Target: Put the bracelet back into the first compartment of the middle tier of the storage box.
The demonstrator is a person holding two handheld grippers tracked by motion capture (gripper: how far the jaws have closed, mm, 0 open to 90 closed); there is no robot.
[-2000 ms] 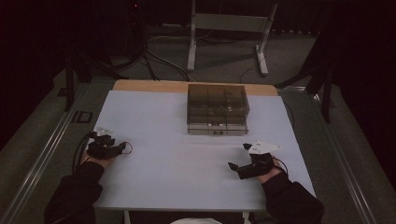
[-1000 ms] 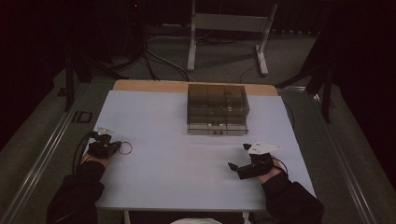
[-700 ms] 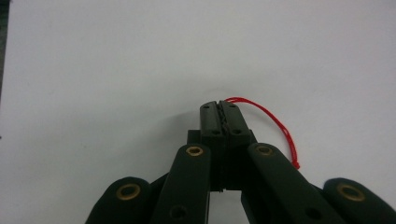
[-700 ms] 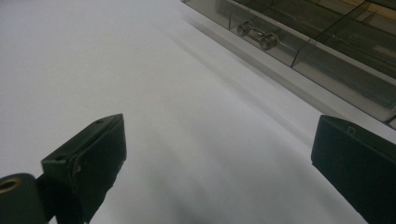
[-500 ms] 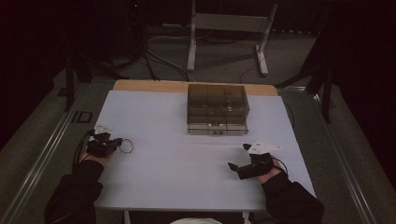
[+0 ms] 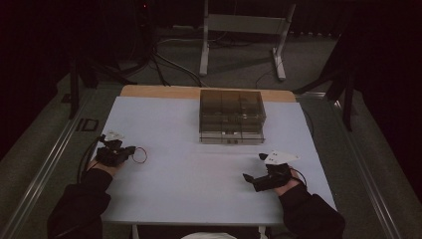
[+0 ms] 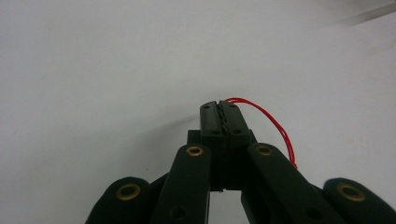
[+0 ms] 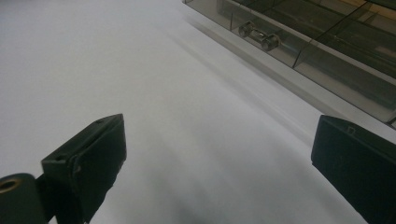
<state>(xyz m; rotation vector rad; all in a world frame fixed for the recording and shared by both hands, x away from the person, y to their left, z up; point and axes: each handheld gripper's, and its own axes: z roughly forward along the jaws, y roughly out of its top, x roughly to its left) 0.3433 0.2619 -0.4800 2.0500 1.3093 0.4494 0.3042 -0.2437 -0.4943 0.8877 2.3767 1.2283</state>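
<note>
left tool [image 7: 219,116] clamped tight on a red wire loop [image 7: 275,128], right tool [image 8: 219,154] spread wide with nothing in it, smoky clear organizer box [image 6: 231,117] further back on the white worktop [image 6: 199,179]

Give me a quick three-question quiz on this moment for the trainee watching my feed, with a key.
1. True or false: the left gripper has its jaws shut on a red wire loop.
2. How do the right gripper jaws stand? A) shut on a wire B) wide open with nothing between them C) clamped on the box
3. Fill in: the clear compartment box stands at the ___ side of the white table, away from the person.

Key
1. True: in the left gripper view the jaws meet and the red loop comes out beside them.
2. B: the right gripper view shows bare table between the jaws.
3. Far.
</note>
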